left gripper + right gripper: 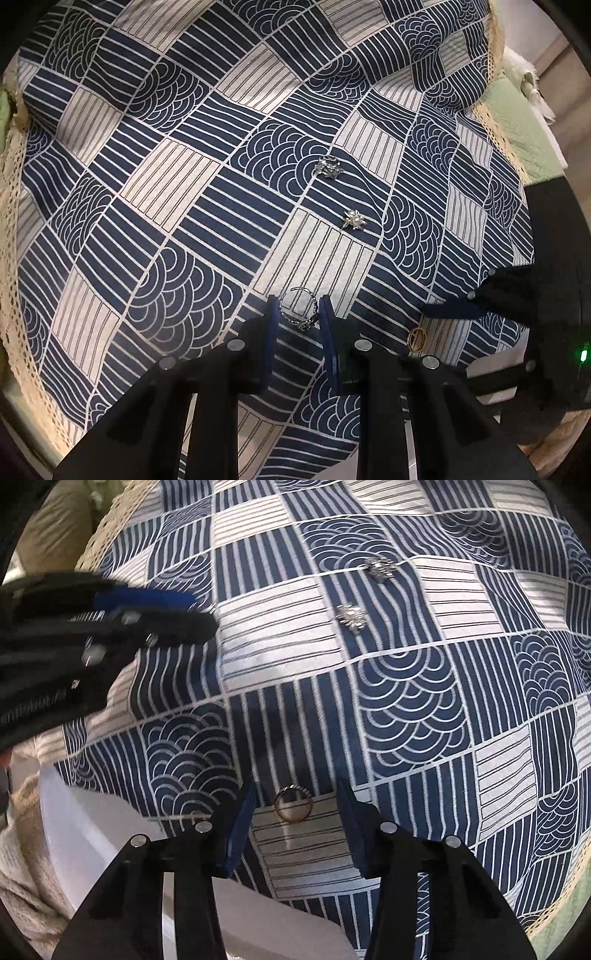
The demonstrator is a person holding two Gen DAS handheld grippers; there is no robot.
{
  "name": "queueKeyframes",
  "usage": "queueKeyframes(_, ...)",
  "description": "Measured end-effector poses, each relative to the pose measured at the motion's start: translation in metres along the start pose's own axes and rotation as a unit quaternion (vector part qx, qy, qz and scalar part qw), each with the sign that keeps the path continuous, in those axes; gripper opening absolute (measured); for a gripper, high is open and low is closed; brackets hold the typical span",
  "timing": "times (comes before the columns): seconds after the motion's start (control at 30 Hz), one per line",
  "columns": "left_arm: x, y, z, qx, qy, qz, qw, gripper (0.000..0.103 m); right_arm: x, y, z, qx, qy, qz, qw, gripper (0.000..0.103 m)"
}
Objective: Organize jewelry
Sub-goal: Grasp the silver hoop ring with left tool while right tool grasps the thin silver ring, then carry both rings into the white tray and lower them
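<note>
On the blue-and-white patterned woven cloth, the left hand-held gripper stands narrowly parted around a twisted silver open ring; only the right view shows the right hand-held gripper spread wide around a smooth gold band ring

Four pieces were out on the patterned cloth. A silver open ring with a twisted band and a small ornament at its gap lay flat at six o'clock in the left wrist view. At four o'clock from it sat a gold band, lying flat on a pale striped patch; the right wrist view showed that gold band with a darker twisted section along its far side. Two sparkly silver pieces lay farther out, well apart from both rings: one at one o'clock, the other just beyond it.
</note>
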State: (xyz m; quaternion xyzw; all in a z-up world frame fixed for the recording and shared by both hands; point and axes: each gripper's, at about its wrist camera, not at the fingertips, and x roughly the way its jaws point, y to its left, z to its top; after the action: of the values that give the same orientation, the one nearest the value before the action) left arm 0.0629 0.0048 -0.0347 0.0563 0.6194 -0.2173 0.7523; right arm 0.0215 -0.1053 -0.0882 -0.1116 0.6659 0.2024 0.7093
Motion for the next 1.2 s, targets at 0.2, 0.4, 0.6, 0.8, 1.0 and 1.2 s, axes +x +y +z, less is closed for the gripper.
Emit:
queueKeyframes(0.2,0.002,-0.003,-0.001,0.006,0.003,0.000,1.0000,0.021,0.004,0.005,0.001,-0.003,0.004,-0.015,1.000,0.038)
queueKeyframes(0.4,0.003,-0.003,-0.001,0.003,0.004,0.001,1.0000,0.021,0.008,0.009,-0.002,-0.006,-0.002,-0.035,0.999,0.023)
queueKeyframes(0.6,0.002,-0.002,-0.002,0.003,0.001,0.000,1.0000,0.021,0.001,-0.005,-0.002,0.006,-0.015,-0.023,1.000,0.022)
queueKeyframes(0.8,-0.001,-0.002,-0.004,0.004,-0.002,0.001,1.0000,0.021,-0.014,-0.021,0.000,0.033,-0.042,-0.024,0.998,0.022)
queueKeyframes(1.0,-0.034,-0.009,-0.016,0.017,-0.037,-0.016,0.9990,0.021,-0.058,-0.026,-0.020,0.040,-0.103,-0.016,0.994,0.022)
queueKeyframes(1.2,-0.081,-0.033,-0.049,0.054,-0.079,-0.041,0.9945,0.021,-0.110,-0.005,-0.069,0.017,-0.170,-0.005,0.985,0.022)
